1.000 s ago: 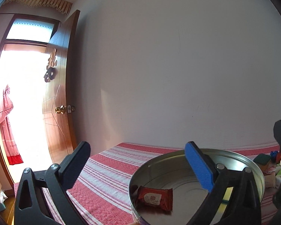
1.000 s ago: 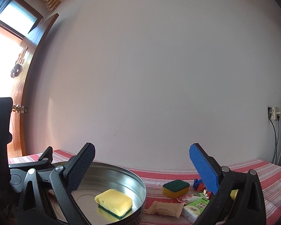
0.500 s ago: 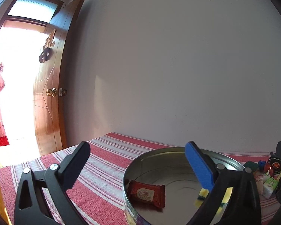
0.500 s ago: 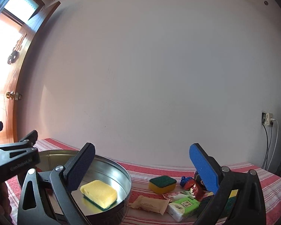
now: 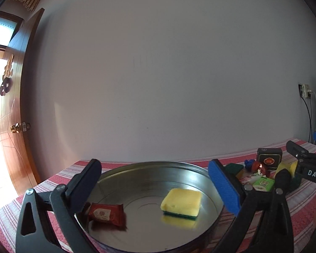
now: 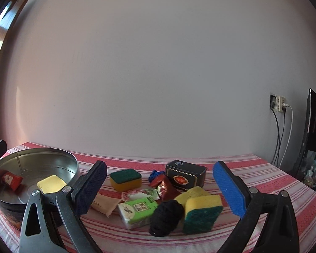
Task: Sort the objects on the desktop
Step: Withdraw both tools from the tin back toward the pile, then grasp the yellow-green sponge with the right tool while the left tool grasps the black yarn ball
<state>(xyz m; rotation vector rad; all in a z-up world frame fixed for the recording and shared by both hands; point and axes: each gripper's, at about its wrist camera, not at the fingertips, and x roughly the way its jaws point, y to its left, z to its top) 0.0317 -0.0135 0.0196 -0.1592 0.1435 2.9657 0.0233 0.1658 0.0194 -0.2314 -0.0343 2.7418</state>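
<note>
Striped red surface, from left to right: a round metal tin holding a red snack packet and a yellow sponge, then a loose pile of sponges, packets, black yarn and a dark box. The left tool hangs spread and empty over the tin. The right tool, also spread and empty, faces the pile just beyond its tips, so it is the nearer one.

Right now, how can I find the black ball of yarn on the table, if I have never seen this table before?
Start at the round metal tin on the striped tablecloth and look to the pile of small things on its right. At the near edge of the pile, the black ball of yarn lies between a green tissue pack and a yellow-green sponge. It is the only black, round, fuzzy thing there.
</note>
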